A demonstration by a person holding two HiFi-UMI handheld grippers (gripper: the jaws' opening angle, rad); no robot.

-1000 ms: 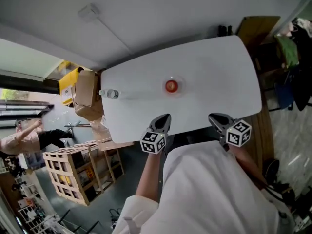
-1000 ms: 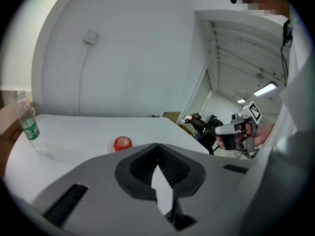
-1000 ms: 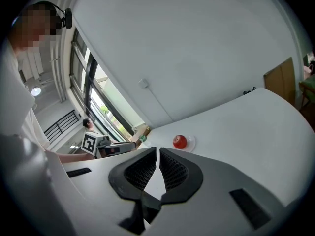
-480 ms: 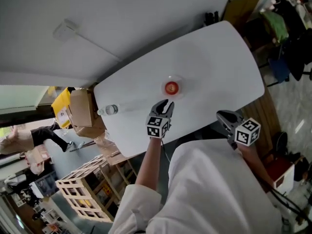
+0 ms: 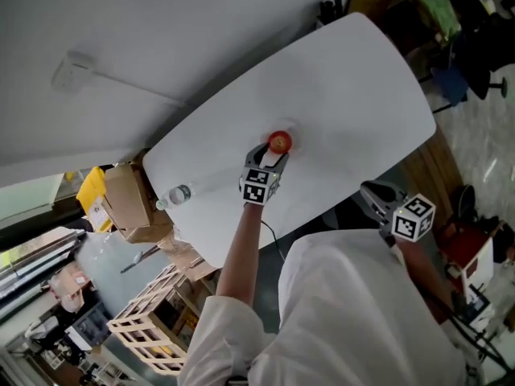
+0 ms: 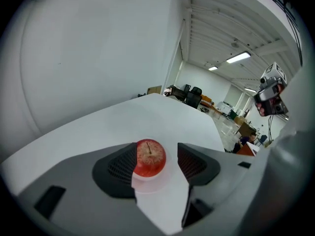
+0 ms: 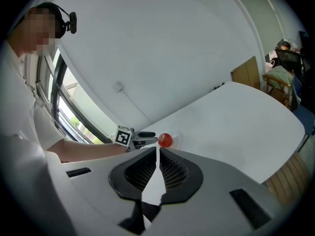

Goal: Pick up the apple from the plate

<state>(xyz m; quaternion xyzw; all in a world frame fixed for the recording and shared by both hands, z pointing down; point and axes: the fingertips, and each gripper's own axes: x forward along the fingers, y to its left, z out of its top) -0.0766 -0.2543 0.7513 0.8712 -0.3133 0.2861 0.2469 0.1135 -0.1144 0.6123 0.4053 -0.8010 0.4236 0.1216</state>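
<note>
We've got the left gripper (image 6: 157, 152), jaws opening, straddling the apple (image 6: 149, 157): it sits dead ahead between the 2 pads (image 6: 115, 166), nearer the left one, on its plate (image 6: 164, 178). Right gripper (image 7: 157, 151) is pressed together, empty, well apart from it.

- Red apple (image 6: 149, 157): its left edge meets the left finger pad of the left gripper (image 6: 157, 150), whose fingers are opening around it. Touching or apart, cannot tell.
- Clear shallow plate (image 6: 165, 177): mostly hidden under apple and fingers.
- White counter (image 5: 346, 95): near edge covered by the person's white shirt (image 5: 354, 312).
- Clear plastic bottle (image 5: 179, 193): label too small to read.
</note>
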